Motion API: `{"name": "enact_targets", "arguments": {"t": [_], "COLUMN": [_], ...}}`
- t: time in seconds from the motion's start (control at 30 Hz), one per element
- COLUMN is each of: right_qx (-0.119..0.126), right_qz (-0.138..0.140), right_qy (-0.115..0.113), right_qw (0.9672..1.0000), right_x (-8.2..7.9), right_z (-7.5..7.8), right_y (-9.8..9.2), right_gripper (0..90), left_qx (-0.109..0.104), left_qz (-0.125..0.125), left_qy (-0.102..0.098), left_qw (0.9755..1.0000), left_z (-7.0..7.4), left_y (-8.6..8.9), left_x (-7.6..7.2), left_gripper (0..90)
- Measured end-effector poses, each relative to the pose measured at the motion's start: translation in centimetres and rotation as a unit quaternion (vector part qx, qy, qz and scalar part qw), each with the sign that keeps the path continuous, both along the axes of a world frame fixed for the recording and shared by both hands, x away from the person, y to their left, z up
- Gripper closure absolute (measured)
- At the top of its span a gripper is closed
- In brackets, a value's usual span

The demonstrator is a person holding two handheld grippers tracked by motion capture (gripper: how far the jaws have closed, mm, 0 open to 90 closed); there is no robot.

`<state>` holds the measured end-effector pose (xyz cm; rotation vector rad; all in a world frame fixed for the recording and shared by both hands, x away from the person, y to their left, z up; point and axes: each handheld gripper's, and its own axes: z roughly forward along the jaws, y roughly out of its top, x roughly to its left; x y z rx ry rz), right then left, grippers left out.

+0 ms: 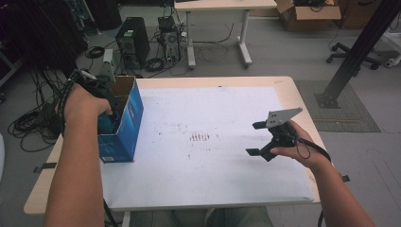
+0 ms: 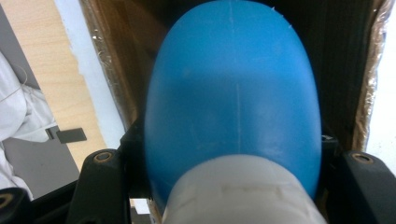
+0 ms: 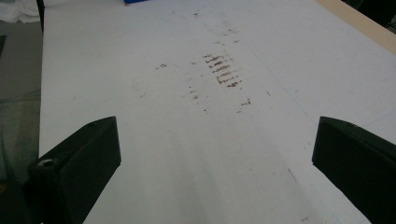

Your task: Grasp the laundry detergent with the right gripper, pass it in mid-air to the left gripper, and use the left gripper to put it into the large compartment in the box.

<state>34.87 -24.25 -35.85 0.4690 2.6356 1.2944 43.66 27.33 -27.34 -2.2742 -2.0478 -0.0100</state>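
Two grippers at work over the tabletop (image 1: 283,87). Left gripper (image 1: 105,116) sunk into the open top of the blue box (image 1: 124,127), fingers clamped on a blue bottle (image 2: 233,102) with a white cap (image 2: 240,191), bottle inside the box's brown cardboard walls. Box standing upright at the left edge of the white sheet (image 1: 227,179). Right gripper (image 1: 259,138) well apart from the box, off to its right above the sheet, fingers spread wide, holding nothing. Reddish smudges (image 3: 223,71) between box and right gripper.
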Motion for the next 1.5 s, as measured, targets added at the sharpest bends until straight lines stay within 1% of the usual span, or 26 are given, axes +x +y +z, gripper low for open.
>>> {"name": "enact_targets", "arguments": {"t": [0.1,0.17,0.23,0.47,0.77,0.83,0.9,0.97,1.1,1.13,1.4,1.5], "right_qx": [0.001,0.002,0.002,0.002,-0.001,-0.001,-0.001,-0.002,-0.001,0.0,-0.001,0.0], "right_qz": [0.0,0.0,0.0,0.001,0.0,0.0,0.001,0.002,0.003,0.003,0.004,0.003], "right_qy": [0.0,0.001,0.002,0.004,0.006,0.006,0.007,0.006,0.006,0.007,0.006,0.006], "right_qw": [1.0,1.0,1.0,1.0,1.0,1.0,1.0,1.0,1.0,1.0,1.0,1.0], "right_x": [0.0,0.0,0.0,0.0,0.0,0.0,-0.1,-0.1,-0.1,-0.1,-0.1,-0.2], "right_z": [-0.1,-0.1,-0.2,-0.4,-0.5,-0.5,-0.5,-0.5,-0.4,-0.4,-0.3,-0.3], "right_y": [0.0,0.0,0.0,0.2,0.1,0.1,0.2,0.3,0.4,0.4,0.4,0.3], "right_gripper": [1.2,1.2,1.2,1.2,1.2,1.2,1.2,1.2,1.2,1.2,1.2,1.3], "left_qx": [-0.004,-0.001,0.0,-0.004,-0.006,-0.008,-0.007,-0.009,-0.01,-0.01,-0.007,-0.006], "left_qz": [-0.002,-0.006,-0.004,-0.006,-0.005,-0.003,-0.005,-0.003,-0.004,-0.003,-0.008,-0.009], "left_qy": [0.005,0.008,0.005,0.005,0.016,0.012,0.014,0.01,0.011,0.009,0.011,0.008], "left_qw": [1.0,0.9999,1.0,1.0,0.9998,0.9999,0.9999,0.9999,0.9999,0.9999,0.9999,0.9999], "left_z": [-0.4,-0.5,-0.7,-1.2,-2.4,-2.4,-2.4,-2.5,-2.5,-2.5,-2.5,-2.6], "left_y": [0.0,-0.1,-0.2,-0.2,0.0,0.0,0.0,0.1,0.2,0.1,0.0,0.0], "left_x": [0.0,0.1,0.1,0.1,0.1,0.0,0.0,-0.1,-0.1,-0.2,-0.2,-0.3], "left_gripper": [38.8,38.8,38.8,38.8,38.8,38.8,38.8,38.8,38.8,38.8,38.5,38.3]}}
